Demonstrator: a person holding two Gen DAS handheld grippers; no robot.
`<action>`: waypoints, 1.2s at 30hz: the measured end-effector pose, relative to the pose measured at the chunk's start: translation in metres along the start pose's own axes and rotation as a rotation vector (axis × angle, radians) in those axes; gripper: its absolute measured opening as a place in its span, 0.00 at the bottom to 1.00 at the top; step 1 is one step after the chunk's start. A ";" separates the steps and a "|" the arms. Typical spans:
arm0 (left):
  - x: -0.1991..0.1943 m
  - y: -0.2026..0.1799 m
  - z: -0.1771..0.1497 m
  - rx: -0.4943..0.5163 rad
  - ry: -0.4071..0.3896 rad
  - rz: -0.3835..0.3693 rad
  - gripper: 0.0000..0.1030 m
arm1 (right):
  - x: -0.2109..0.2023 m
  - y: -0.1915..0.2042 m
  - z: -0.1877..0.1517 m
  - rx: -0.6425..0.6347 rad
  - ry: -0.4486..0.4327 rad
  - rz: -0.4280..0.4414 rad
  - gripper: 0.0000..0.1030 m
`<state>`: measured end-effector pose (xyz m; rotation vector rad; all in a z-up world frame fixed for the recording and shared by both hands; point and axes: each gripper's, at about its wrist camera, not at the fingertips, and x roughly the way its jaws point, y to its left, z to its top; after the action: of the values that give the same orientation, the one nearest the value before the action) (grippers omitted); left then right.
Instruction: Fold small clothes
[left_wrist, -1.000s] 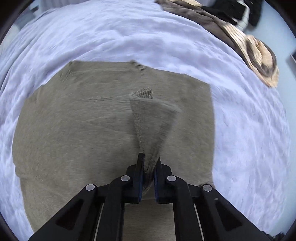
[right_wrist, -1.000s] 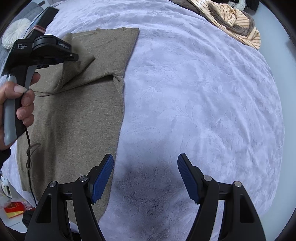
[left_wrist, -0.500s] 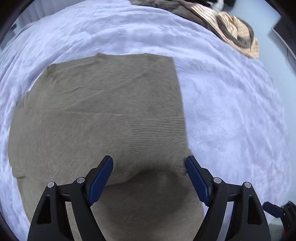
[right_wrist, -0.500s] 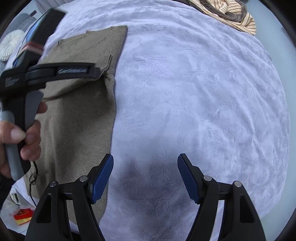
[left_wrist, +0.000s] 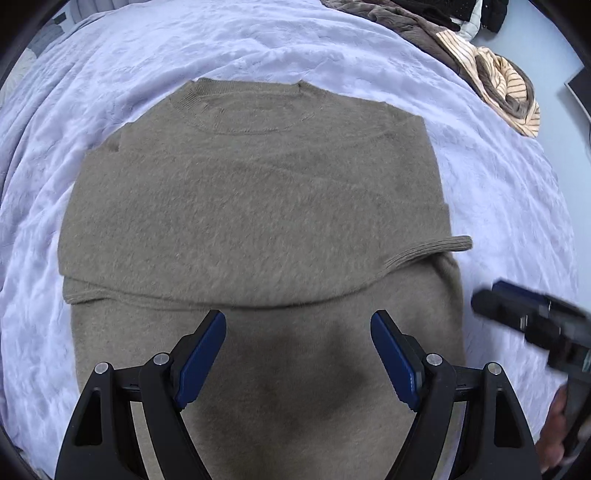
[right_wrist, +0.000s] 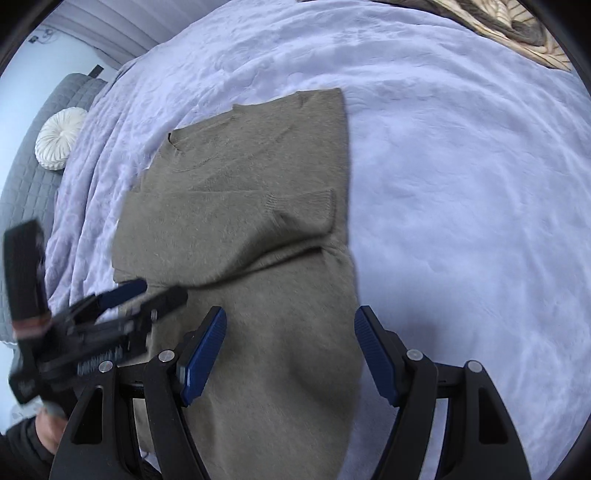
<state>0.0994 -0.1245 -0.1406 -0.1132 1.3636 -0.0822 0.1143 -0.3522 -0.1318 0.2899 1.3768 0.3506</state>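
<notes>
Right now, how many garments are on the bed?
2 visible: the olive sweater spread mid-blanket under both open grippers, and a striped garment bunched at the far right edge. Dark clothes behind it may hide more.

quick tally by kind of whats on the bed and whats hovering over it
olive sweaters: 1
piles of other clothes at the far edge: 1
round white cushions: 1
grippers, left gripper and right gripper: 2
total: 5

Both wrist views look steeply down, close over the sweater (left_wrist: 258, 206), shared, right view perhaps farther right.
</notes>
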 end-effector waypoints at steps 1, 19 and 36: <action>-0.001 0.004 -0.003 -0.007 0.007 -0.005 0.79 | 0.003 -0.002 0.004 0.023 0.000 0.017 0.73; -0.014 0.051 -0.015 -0.076 0.022 -0.033 0.79 | 0.071 -0.014 0.052 0.283 0.093 0.096 0.06; -0.017 0.106 -0.008 -0.131 0.028 -0.012 0.79 | 0.052 0.005 0.045 -0.047 -0.026 -0.149 0.11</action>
<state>0.0876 -0.0176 -0.1389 -0.2308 1.3959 -0.0044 0.1660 -0.3269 -0.1688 0.1515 1.3542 0.2545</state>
